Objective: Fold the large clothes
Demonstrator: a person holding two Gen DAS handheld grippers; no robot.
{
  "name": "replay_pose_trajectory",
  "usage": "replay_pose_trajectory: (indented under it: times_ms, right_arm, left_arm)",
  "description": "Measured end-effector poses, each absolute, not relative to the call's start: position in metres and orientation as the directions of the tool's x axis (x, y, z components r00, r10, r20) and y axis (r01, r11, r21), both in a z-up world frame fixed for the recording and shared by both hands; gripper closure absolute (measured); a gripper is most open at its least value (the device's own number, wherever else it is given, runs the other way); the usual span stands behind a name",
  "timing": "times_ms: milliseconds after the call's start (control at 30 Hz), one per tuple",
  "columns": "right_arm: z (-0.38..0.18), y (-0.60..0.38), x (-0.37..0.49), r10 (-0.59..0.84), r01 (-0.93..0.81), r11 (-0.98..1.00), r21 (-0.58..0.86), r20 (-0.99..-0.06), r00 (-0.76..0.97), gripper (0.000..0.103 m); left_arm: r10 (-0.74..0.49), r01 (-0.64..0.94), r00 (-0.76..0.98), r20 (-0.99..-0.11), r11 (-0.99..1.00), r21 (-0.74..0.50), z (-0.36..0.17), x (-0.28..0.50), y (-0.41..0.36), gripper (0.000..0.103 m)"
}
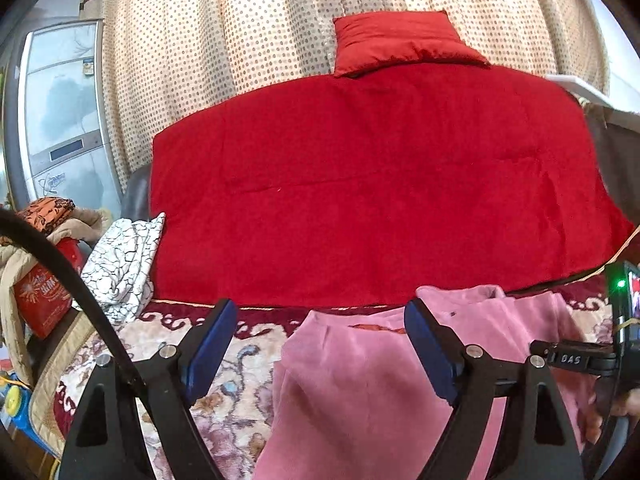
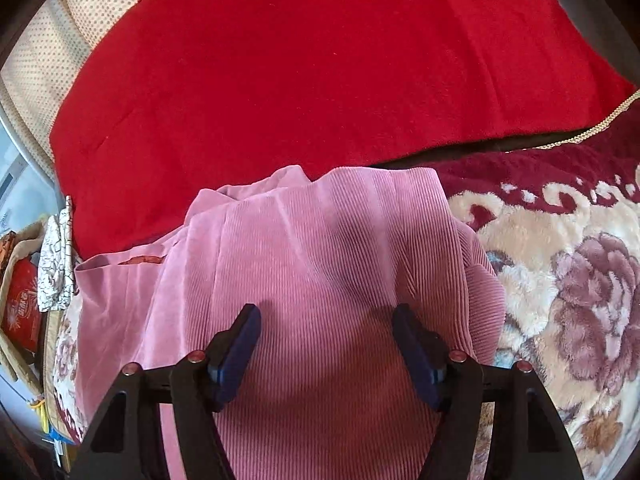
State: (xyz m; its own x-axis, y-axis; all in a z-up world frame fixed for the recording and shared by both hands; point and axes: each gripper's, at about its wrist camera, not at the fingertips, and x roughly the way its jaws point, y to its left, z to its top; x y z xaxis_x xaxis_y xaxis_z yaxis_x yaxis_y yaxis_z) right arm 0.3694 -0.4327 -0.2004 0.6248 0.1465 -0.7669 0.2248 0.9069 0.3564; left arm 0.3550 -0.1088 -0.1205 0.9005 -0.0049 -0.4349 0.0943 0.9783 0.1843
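Left wrist view: left gripper (image 1: 320, 320) hangs w/ jaws spread wide, nothing between them, above the seam where the pink garment (image 1: 360, 392) meets the floral blanket (image 1: 224, 380). Its right-hand blue pad (image 1: 430, 350) sits over the pink cloth, the other over bare blanket. Garment lies on the blanket, just in front of the big red cushion (image 1: 380, 184); top edge w/ a dark red label faces the cushion. A small red pillow (image 1: 400, 40) leans on the dotted curtain (image 1: 224, 40) behind. Off to the side: a black-and-white patterned cloth (image 1: 124, 264).

Right wrist view: right gripper (image 2: 326, 316) also wide open, empty, poised over the ribbed corduroy middle of the garment (image 2: 320, 280). Cloth looks bunched, one layer draped over another, w/ a rounded lump at the blanket side. Can't say for sure if it's trousers or a jacket; too much is out of frame.

Step, as I read it: early, pre-grasp. Nothing pinched, no clean fold made yet. Next move prob. needs both grippers lowered to an edge or corner each, closing on one layer only, then lift and spread flat before folding. Corduroy is thick and floppy, so pinching too deep would likely grab two layers and drag the whole heap; the plush blanket may also snag it.
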Motion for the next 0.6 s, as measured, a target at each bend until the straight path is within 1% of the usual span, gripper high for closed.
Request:
replay_pose_trajectory:
  times_ms: [67, 133, 233, 400, 600]
  right_arm:
    - [-0.202, -0.433, 0.373, 0.141, 0.226, 0.909, 0.349, -0.769, 0.623, 0.031]
    - [-0.206, -0.437, 0.376, 0.143, 0.222, 0.91, 0.35, -0.768, 0.624, 0.031]
    - [-0.206, -0.439, 0.375, 0.155, 0.219, 0.906, 0.361, -0.767, 0.623, 0.031]
    - [-0.205, -0.441, 0.372, 0.151, 0.217, 0.909, 0.355, -0.768, 0.623, 0.031]
    - [-0.205, -0.439, 0.371, 0.144, 0.215, 0.914, 0.345, -0.77, 0.622, 0.031]
  left_arm:
    - [-0.001, 0.09, 0.891, -0.453, 0.981, 0.174, -0.121, 0.354, -0.106, 0.017]
    - [0.002, 0.073, 0.876, -0.482, 0.988, 0.136, -0.124, 0.358, -0.095, 0.017]
    - [0.062, -0.004, 0.866, -0.496, 0.993, 0.117, -0.128, 0.362, -0.078, 0.017]
    - [0.127, -0.107, 0.841, -0.525, 0.992, 0.069, -0.132, 0.368, -0.047, 0.017]
    - [0.2, -0.193, 0.832, -0.518, 0.979, 0.067, -0.134, 0.367, -0.019, 0.017]
